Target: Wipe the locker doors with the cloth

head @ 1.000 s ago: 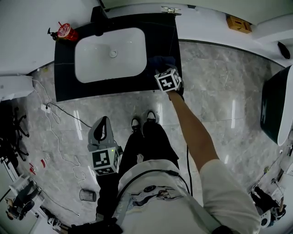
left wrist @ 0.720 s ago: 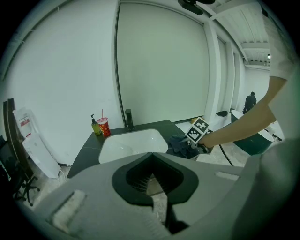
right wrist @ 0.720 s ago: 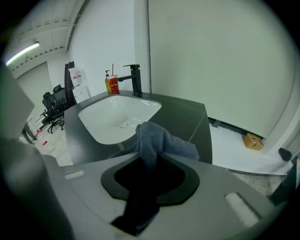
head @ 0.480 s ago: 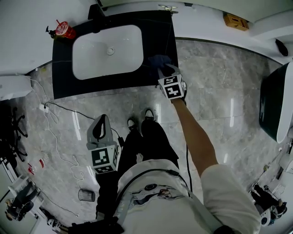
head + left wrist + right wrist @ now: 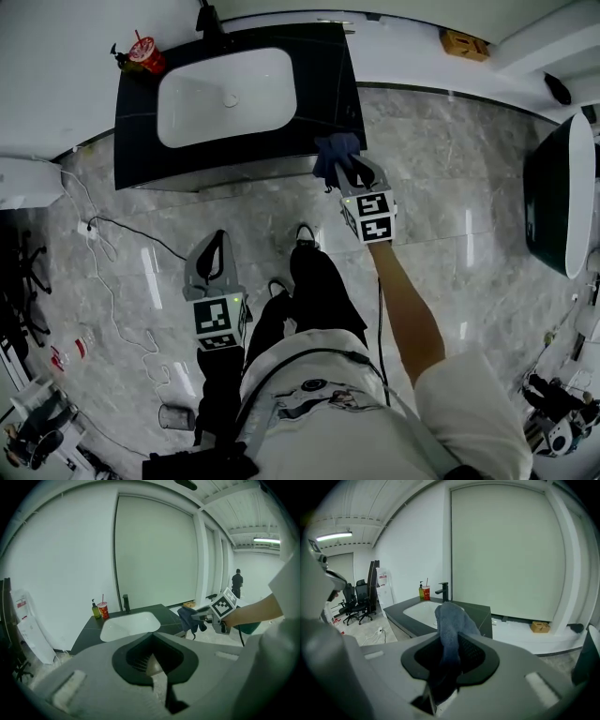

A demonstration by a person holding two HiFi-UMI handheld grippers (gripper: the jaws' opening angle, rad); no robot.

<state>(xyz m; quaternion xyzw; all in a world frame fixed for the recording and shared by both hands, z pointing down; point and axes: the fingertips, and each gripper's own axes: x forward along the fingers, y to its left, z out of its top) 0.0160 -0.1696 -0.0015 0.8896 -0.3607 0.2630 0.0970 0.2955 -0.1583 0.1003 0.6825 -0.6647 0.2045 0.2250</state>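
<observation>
**Cloth pinched in the right tongs, off the counter's corner**

My right tongs (image 5: 347, 169) are clamped on a dark blue cloth (image 5: 335, 150). In the right gripper view the cloth rises out of the throat between the two halves and folds forward over them. From the head view it sits close to the front right corner of the black counter (image 5: 328, 84). I can't tell whether it touches the edge. The arm behind it is stretched out over the grey marble floor (image 5: 450, 187).

My left tongs (image 5: 153, 665) are pressed together with nothing between them. They are held low on my left side, well apart from the counter, and point roughly toward it. The left gripper view looks across to the right tongs, with the cloth drooping from them.

A white rectangular basin (image 5: 225, 94) is set into the counter, with a black faucet (image 5: 204, 17) at its back edge. At the back left corner a red cup (image 5: 147, 54) with a straw stands just beside a yellow-green soap bottle (image 5: 95, 610).

A small cardboard box (image 5: 463, 44) lies on the pale ledge along the wall, to the right of the counter. White and black cables (image 5: 103, 225) trail over the floor to my left. My shoes (image 5: 305, 234) point toward the counter's front. In the left gripper view a person (image 5: 237, 581) stands far down the room, and the right gripper view shows office chairs (image 5: 358, 599) off to the left.
</observation>
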